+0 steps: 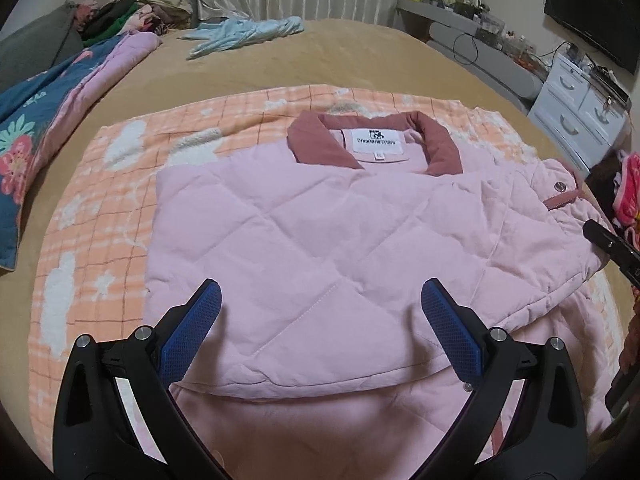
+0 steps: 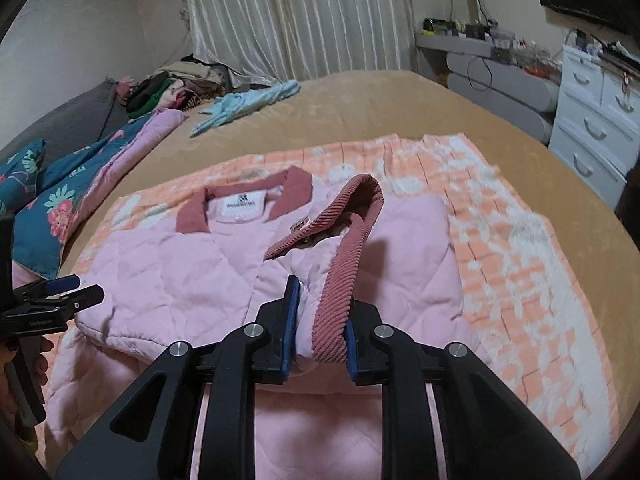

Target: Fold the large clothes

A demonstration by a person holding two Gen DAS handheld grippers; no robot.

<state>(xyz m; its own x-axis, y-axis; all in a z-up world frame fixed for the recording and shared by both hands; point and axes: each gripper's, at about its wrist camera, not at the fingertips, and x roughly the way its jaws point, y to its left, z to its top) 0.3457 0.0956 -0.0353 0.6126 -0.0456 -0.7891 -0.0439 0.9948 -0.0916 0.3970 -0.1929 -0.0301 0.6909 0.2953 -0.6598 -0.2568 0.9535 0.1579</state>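
A pink quilted jacket [image 1: 320, 240] with a dusty-rose collar [image 1: 316, 144] lies on an orange checked blanket [image 1: 100, 200] on the bed. Its sleeves are folded across the front. My left gripper [image 1: 320, 296] is open and empty, hovering just above the folded sleeve. My right gripper [image 2: 322, 320] is shut on the sleeve's ribbed rose cuff [image 2: 340, 276], held a little above the jacket [image 2: 180, 272]. The left gripper shows at the left edge of the right wrist view [image 2: 68, 292]. The right gripper's tip shows at the right edge of the left wrist view [image 1: 612, 244].
A blue floral quilt [image 1: 36, 136] lies at the left. A light blue garment [image 1: 248, 32] and a pile of clothes [image 1: 132, 12] sit at the far end of the tan bed [image 1: 360, 60]. White drawers [image 1: 576, 116] and a cluttered shelf stand at the right.
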